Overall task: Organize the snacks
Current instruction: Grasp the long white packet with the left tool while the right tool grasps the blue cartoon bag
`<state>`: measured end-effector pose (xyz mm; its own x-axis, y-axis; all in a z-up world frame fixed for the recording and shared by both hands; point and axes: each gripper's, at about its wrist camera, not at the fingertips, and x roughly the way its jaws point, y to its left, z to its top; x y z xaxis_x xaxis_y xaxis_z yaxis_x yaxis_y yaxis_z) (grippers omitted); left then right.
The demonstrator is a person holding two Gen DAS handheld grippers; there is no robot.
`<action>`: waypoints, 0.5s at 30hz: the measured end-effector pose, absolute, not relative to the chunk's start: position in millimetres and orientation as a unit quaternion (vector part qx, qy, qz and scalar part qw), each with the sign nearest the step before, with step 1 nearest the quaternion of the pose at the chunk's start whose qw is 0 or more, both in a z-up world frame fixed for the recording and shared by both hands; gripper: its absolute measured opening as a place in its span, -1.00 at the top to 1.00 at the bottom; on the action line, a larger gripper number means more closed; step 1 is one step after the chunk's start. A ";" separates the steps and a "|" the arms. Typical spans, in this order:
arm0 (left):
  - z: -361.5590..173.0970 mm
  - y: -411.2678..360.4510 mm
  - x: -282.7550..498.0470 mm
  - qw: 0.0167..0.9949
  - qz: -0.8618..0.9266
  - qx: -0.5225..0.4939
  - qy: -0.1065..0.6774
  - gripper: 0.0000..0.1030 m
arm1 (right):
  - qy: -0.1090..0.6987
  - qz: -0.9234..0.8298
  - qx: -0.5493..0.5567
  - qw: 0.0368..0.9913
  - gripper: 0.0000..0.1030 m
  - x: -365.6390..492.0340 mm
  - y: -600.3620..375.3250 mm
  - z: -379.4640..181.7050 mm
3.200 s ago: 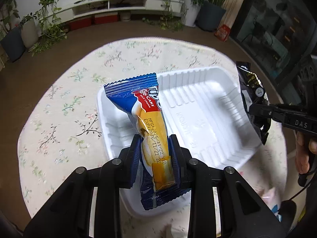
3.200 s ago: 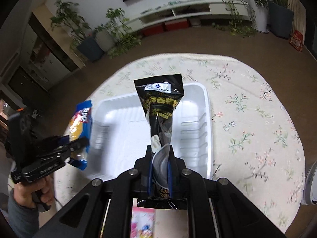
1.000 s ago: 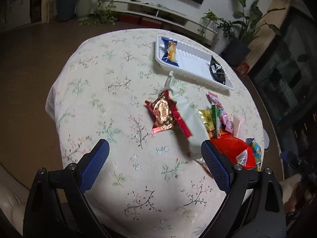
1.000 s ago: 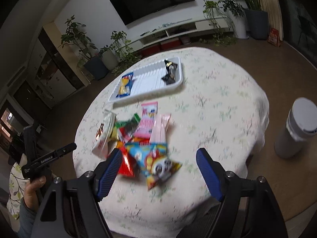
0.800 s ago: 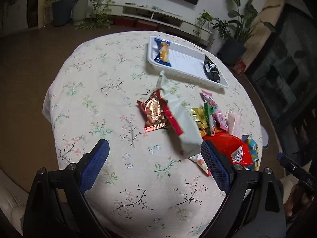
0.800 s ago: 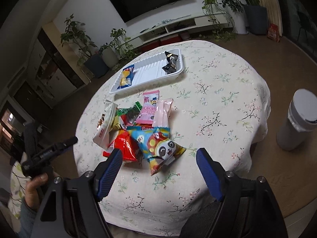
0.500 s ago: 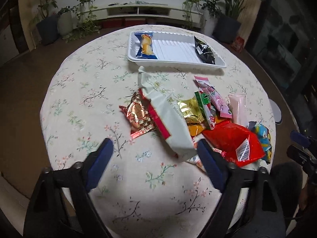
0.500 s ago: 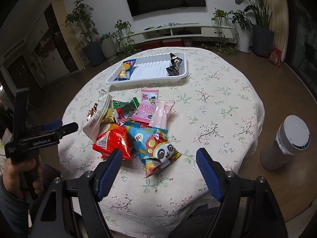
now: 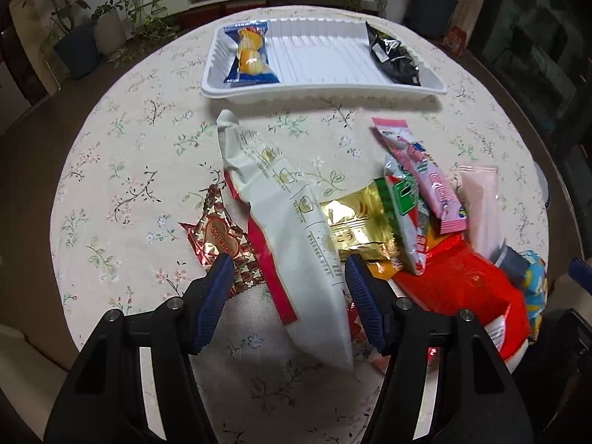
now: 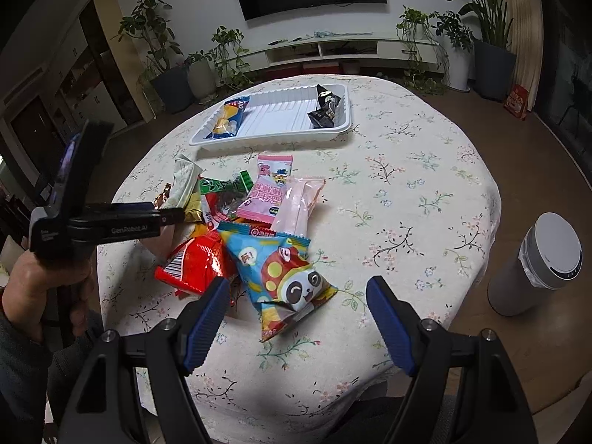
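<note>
A white tray (image 9: 325,48) stands at the table's far side with a blue cake pack (image 9: 249,55) at its left end and a black pack (image 9: 394,57) at its right end. A pile of snacks lies nearer. My left gripper (image 9: 288,281) is open, its jaws on either side of a long white pouch (image 9: 292,229). My right gripper (image 10: 296,307) is open and empty, just in front of a blue panda bag (image 10: 281,259). The tray (image 10: 281,118) and the left gripper (image 10: 170,218) also show in the right wrist view.
The pile holds a red bag (image 9: 466,288), a gold pack (image 9: 355,229), a green pack (image 9: 407,218), pink packs (image 9: 425,177) and a heart-print wrapper (image 9: 222,240). A grey cylinder (image 10: 536,262) stands on the floor to the right. Potted plants line the far wall.
Both grippers let go of their packs in the tray, pulled far back and opened. The left gripper has since come down close over the white pouch; the right has lowered toward the panda bag.
</note>
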<state>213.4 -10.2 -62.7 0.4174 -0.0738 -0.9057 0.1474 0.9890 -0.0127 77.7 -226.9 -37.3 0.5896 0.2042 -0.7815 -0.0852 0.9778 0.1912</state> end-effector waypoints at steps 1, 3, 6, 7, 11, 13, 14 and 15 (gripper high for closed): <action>-64.8 -9.3 215.3 0.840 -0.066 0.034 0.537 -0.11 | 0.446 0.081 0.067 0.889 -0.53 79.0 -227.1 -38.1; -67.5 -8.2 218.9 0.839 -0.064 0.037 0.539 -0.08 | 0.448 0.083 0.066 0.888 -0.53 81.0 -226.3 -40.6; -69.6 -4.5 223.6 0.838 -0.059 0.041 0.542 -0.08 | 0.450 0.088 0.058 0.887 -0.44 83.7 -222.8 -44.4; -70.6 -3.1 224.7 0.836 -0.060 0.039 0.544 -0.08 | 0.452 0.089 0.054 0.886 -0.41 84.5 -222.0 -45.9; -72.9 4.3 227.8 0.835 -0.057 0.028 0.547 -0.08 | 0.452 0.092 0.041 0.886 -0.34 85.8 -221.8 -48.8; -72.8 7.4 226.0 0.836 -0.058 0.026 0.544 -0.08 | 0.452 0.095 0.032 0.886 -0.34 86.2 -220.5 -49.5; -72.8 7.8 225.4 0.837 -0.059 0.028 0.543 0.00 | 0.452 0.098 0.028 0.886 -0.34 86.2 -219.5 -49.6; -72.3 7.5 222.8 0.839 -0.062 0.031 0.540 0.15 | 0.451 0.100 0.022 0.886 -0.34 86.3 -217.7 -49.6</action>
